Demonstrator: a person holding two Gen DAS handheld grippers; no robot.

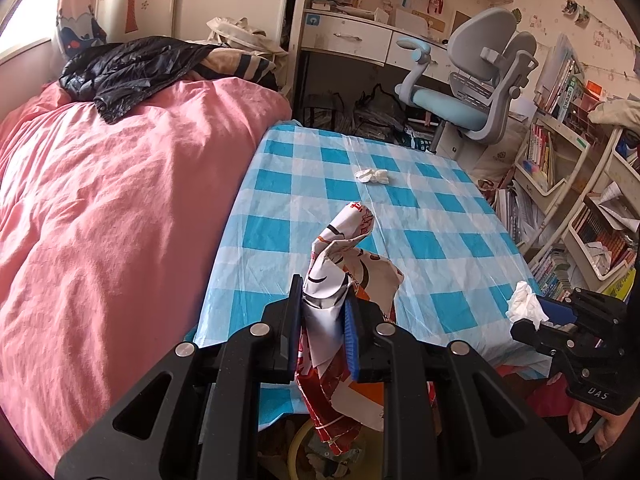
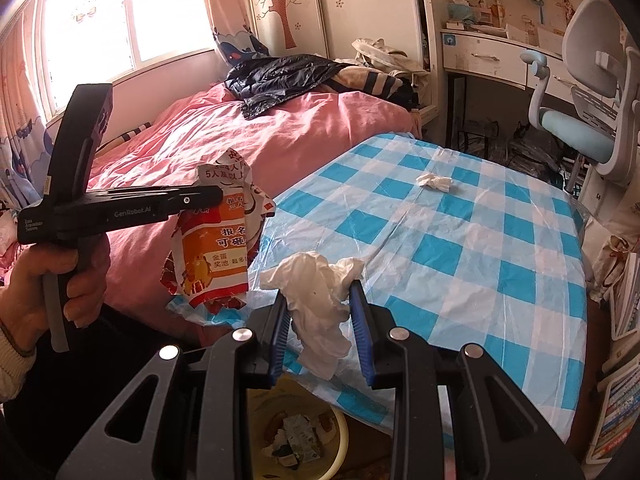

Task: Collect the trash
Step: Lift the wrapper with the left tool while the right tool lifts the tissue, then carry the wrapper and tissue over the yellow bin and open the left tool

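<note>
My left gripper point(image 1: 323, 292) is shut on a crumpled red, orange and white printed wrapper point(image 1: 344, 264), held over the near edge of the table; it also shows in the right wrist view point(image 2: 218, 240). My right gripper point(image 2: 320, 292) is shut on a crumpled white tissue point(image 2: 316, 284), seen at the right in the left wrist view point(image 1: 526, 304). Another white tissue wad point(image 1: 371, 176) lies far out on the blue-and-white checked tablecloth point(image 1: 420, 240); it also shows in the right wrist view point(image 2: 434, 181). A yellow trash bin point(image 2: 296, 436) with scraps stands below the table's edge, under both grippers.
A bed with a pink cover point(image 1: 120, 184) and a black jacket point(image 1: 128, 68) runs along the table's left side. A grey and blue desk chair point(image 1: 472, 92) and a desk stand beyond the table. Bookshelves point(image 1: 560, 168) crowd the right.
</note>
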